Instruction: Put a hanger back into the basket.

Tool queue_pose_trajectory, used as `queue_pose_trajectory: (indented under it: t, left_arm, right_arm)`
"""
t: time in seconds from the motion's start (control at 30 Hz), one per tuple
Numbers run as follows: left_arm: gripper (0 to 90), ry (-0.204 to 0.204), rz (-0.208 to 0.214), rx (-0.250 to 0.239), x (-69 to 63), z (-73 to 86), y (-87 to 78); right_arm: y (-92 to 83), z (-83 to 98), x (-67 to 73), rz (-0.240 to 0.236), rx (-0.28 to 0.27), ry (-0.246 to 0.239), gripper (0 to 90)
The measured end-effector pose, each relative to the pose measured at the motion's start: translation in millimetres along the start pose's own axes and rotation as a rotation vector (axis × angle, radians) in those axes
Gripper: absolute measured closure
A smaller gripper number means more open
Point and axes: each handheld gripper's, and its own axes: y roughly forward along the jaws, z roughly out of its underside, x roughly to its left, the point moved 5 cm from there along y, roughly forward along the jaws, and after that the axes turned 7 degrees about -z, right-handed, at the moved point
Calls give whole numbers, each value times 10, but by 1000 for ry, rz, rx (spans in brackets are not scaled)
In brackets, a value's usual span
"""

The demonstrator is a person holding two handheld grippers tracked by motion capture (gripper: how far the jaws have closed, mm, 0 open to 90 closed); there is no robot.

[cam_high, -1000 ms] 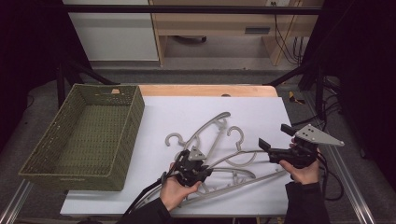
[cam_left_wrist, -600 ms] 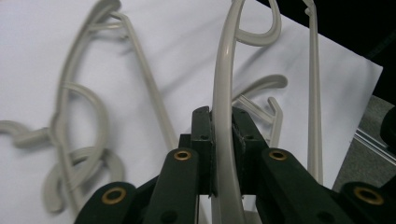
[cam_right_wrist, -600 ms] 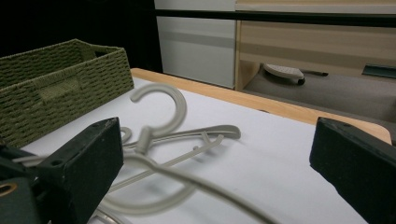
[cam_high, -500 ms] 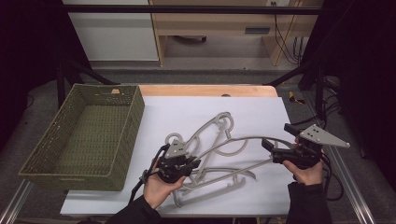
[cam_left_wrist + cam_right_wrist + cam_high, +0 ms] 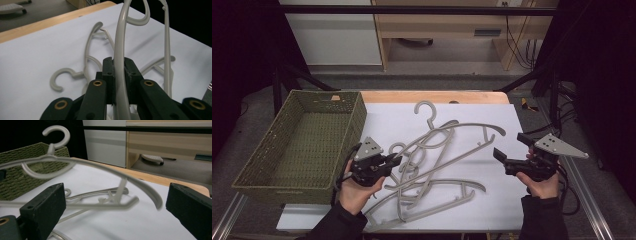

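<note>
Left gripper (image 5: 396, 161) jaws pinching grey hanger (image 5: 447, 131) by its bar, lifted end off worktop (image 5: 512, 210). Hanger long axis runs away rightward toward hook (image 5: 424, 107). Right gripper (image 5: 508, 152) jaws spread, empty, near far hanger tip. Basket (image 5: 287, 185) just left of left gripper.

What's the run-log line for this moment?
left gripper: shut on lifted hanger | right gripper: open, holding nothing | basket: no hangers inside

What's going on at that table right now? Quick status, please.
Left gripper shut on raised grey plastic hanger. Right gripper open, holding nothing. Other grey hangers tangled beneath; green woven basket alongside.
</note>
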Motion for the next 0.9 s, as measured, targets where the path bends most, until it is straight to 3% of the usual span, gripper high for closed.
queue_pose_trajectory:
  t: [0.23, 0.5, 0.63, 0.8, 0.9]
  left_arm:
    - [815, -17, -64, -48, 296, -132, -197]
    - [814, -49, -143, -96, 777, -308, -485]
    - [815, -72, -169, -104, 1000, -331, -575]
    - [814, -64, -222, -106, 1263, -326, -673]
    - [813, -70, -231, -112, 1398, -316, -727]
  right_arm:
    - [39, 13, 21, -2, 13, -4, 28]
    - [62, 26, 26, -3, 22, 0, 28]
    - [65, 27, 26, -2, 21, -1, 28]
    - [75, 31, 30, -3, 26, -2, 27]
    - [85, 34, 31, -4, 26, -3, 27]
